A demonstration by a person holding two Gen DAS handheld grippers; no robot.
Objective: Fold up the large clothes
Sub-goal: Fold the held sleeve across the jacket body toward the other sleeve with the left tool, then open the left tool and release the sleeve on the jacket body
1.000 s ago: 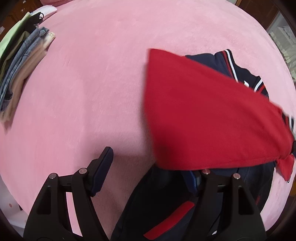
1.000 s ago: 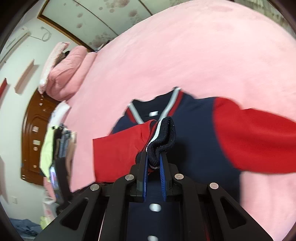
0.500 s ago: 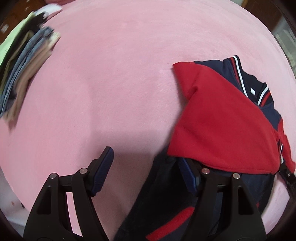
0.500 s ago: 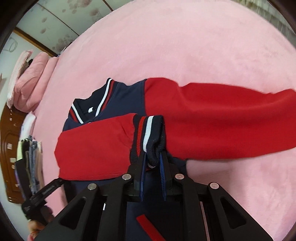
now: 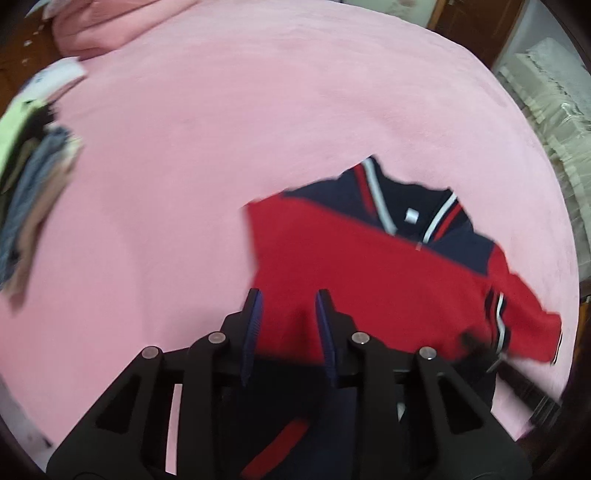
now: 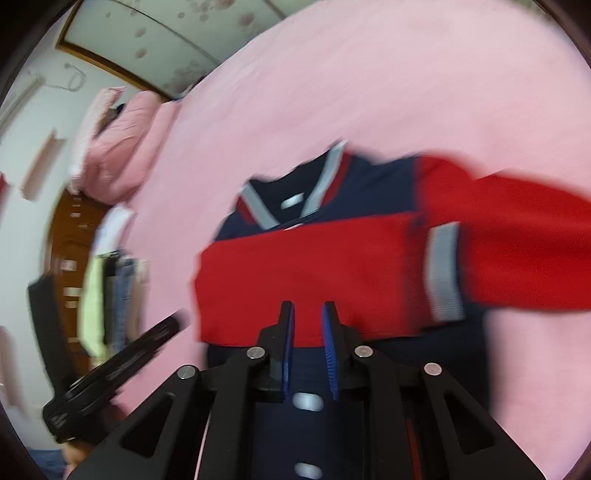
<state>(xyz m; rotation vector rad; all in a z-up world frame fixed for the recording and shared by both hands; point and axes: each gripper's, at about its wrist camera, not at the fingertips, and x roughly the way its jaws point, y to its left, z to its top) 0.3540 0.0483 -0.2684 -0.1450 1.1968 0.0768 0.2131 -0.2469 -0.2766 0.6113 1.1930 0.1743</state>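
A navy jacket point(image 5: 454, 240) point(image 6: 380, 184) with red sleeves and a striped collar lies flat on the pink bed point(image 5: 258, 110). One red sleeve point(image 6: 314, 266) is folded across its chest, and its striped cuff point(image 6: 443, 273) point(image 5: 496, 317) rests free near the other sleeve point(image 6: 517, 236). My right gripper point(image 6: 308, 328) hovers just above the folded sleeve; its jaws are opening, with nothing between them. My left gripper point(image 5: 288, 317) hangs over the sleeve's near edge; its jaws are closing and hold nothing. The frames are blurred.
A stack of folded clothes point(image 5: 29, 192) point(image 6: 110, 295) sits at the bed's left side. Pink pillows point(image 5: 103, 22) point(image 6: 118, 147) lie at the head, by a wooden headboard point(image 6: 70, 258). Bare pink bedspread surrounds the jacket.
The right gripper has let go of the cuff, and the sleeve now lies across the chest. The left gripper's jaws have narrowed a lot, and it has lifted over the red sleeve.
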